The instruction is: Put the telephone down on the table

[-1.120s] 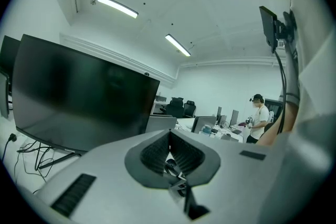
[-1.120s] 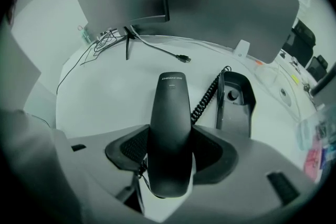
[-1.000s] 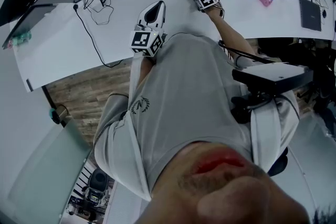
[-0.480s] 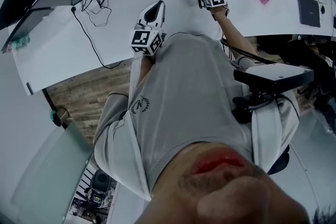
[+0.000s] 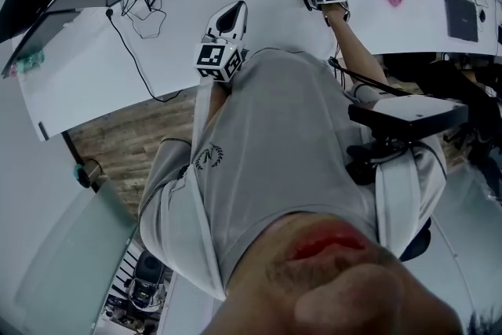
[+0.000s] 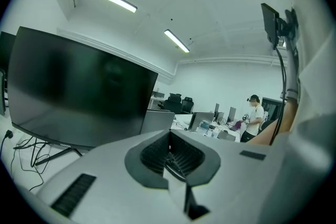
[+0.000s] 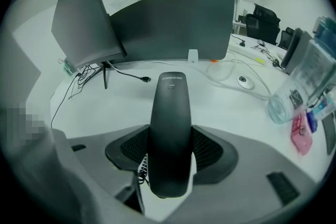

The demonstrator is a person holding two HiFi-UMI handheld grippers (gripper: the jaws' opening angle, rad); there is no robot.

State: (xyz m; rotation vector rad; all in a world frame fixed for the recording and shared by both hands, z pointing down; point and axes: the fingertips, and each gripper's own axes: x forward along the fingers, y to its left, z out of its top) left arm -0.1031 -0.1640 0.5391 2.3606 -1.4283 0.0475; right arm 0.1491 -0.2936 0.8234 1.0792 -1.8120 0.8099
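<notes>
Clamping the telephone [image 7: 168, 123] in our right gripper [image 7: 169, 152] over the table [image 7: 226, 105], we hold our left gripper [image 6: 170, 153] closed, empty, facing a monitor [image 6: 79, 92].

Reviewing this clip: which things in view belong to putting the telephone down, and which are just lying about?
In the job:
telephone handset, clamped in the right gripper
white table

Lying about:
dark monitor
water bottle
pink object
cable
left gripper, shut and empty
</notes>
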